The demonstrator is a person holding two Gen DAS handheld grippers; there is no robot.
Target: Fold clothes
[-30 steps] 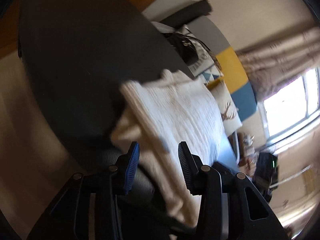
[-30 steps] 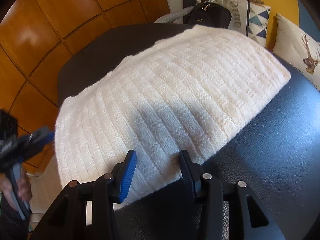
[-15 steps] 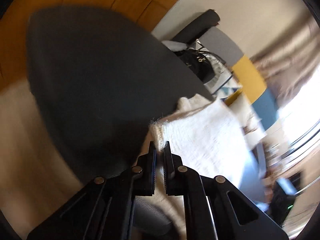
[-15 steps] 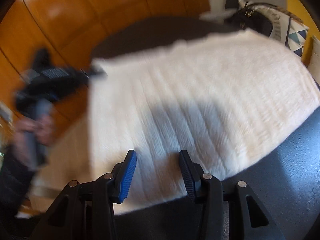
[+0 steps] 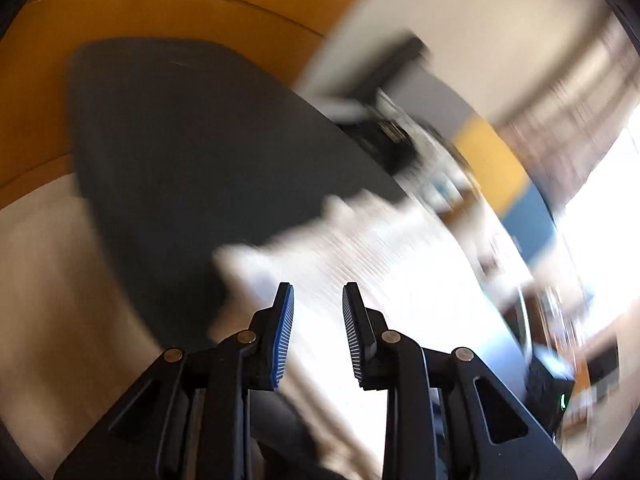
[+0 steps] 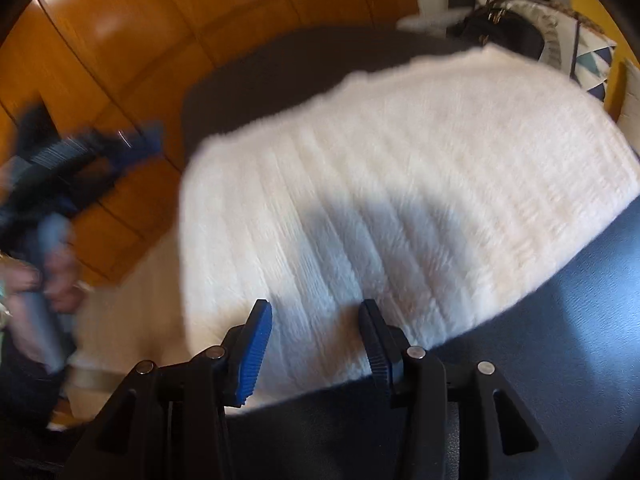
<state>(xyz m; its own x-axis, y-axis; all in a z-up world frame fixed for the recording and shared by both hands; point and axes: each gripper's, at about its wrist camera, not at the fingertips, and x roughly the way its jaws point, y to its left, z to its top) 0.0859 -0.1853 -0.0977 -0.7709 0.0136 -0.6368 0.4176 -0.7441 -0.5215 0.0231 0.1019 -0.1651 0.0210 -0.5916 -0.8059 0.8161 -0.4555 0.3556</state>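
1. a white knit sweater (image 6: pixel 400 200) lies folded on the dark bench (image 6: pixel 560 340), its ribs running toward the near edge.
2. the right tongs (image 6: pixel 316 336) hang over the near edge of the sweater, blue pads spread wide, nothing between them.
3. the left tongs (image 5: pixel 318 320) hang over the sweater's (image 5: pixel 380 272) corner, pads apart and gripping nothing; this view is badly blurred.
4. seen from the right wrist, the left tongs (image 6: pixel 132 144) sit off the bench's left side, held in a hand (image 6: pixel 44 276) before a wood-panelled wall (image 6: pixel 160 20).
5. a black handbag (image 6: pixel 500 32) and patterned cushions (image 6: pixel 588 52) lie beyond the far end of the bench.
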